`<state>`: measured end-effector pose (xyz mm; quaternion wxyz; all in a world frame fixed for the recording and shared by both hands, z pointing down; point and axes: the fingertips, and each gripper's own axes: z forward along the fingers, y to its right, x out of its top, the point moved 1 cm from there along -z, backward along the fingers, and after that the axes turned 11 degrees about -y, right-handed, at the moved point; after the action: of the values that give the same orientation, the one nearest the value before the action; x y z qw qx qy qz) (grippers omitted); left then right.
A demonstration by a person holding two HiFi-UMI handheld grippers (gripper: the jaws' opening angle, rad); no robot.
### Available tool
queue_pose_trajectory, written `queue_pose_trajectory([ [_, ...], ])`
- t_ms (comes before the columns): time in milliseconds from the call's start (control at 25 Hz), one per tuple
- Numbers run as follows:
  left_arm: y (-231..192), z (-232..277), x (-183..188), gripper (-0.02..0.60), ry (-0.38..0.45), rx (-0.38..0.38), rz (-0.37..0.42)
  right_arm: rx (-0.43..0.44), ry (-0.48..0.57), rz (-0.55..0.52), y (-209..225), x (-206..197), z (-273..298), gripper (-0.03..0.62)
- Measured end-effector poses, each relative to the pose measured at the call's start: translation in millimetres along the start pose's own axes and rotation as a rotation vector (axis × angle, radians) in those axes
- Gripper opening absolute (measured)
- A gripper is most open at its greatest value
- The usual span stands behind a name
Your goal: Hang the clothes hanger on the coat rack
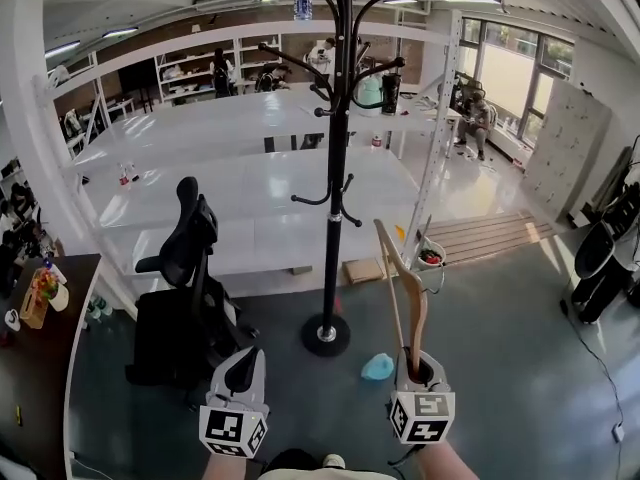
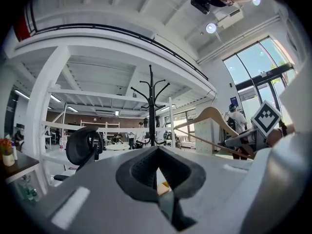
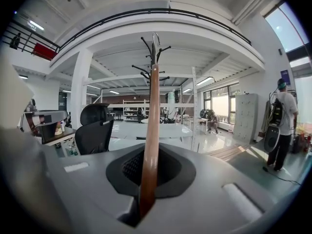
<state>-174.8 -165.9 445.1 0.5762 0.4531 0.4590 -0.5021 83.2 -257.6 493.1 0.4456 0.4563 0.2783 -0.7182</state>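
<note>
The black coat rack (image 1: 333, 168) stands on a round base on the floor straight ahead, its curved hooks spreading near the top. My right gripper (image 1: 420, 373) is shut on the lower end of a wooden clothes hanger (image 1: 400, 278), which rises tilted up and left, just right of the pole. In the right gripper view the hanger (image 3: 151, 130) runs up from between the jaws (image 3: 148, 179), its metal hook lined up with the coat rack (image 3: 146, 57) behind. My left gripper (image 1: 240, 373) is shut and empty; its view (image 2: 157, 167) shows the rack (image 2: 151, 111) and the hanger (image 2: 214, 118) to the right.
A black office chair (image 1: 185, 288) stands left of the rack. White shelving and tables (image 1: 250, 168) fill the space behind. A small blue object (image 1: 378, 367) lies on the floor near the base. A dark desk (image 1: 40, 368) is at far left. A person (image 3: 280, 123) stands at right.
</note>
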Motion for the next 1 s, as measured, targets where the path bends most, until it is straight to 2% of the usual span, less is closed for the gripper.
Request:
queue_pose_trajectory([
  [160, -20, 35, 8, 0.000, 0.001, 0.001, 0.003, -0.009, -0.007, -0.012, 11, 24, 38, 0.028],
  [400, -43, 93, 24, 0.000, 0.006, -0.041, 0.016, -0.043, -0.020, 0.028, 26, 59, 85, 0.028],
  [760, -74, 161, 49, 0.000, 0.039, -0.105, 0.049, -0.094, 0.022, 0.003, 44, 139, 151, 0.028],
  [1000, -85, 194, 44, 0.000, 0.024, -0.142, 0.043, -0.129, 0.022, 0.000, 64, 196, 193, 0.028],
])
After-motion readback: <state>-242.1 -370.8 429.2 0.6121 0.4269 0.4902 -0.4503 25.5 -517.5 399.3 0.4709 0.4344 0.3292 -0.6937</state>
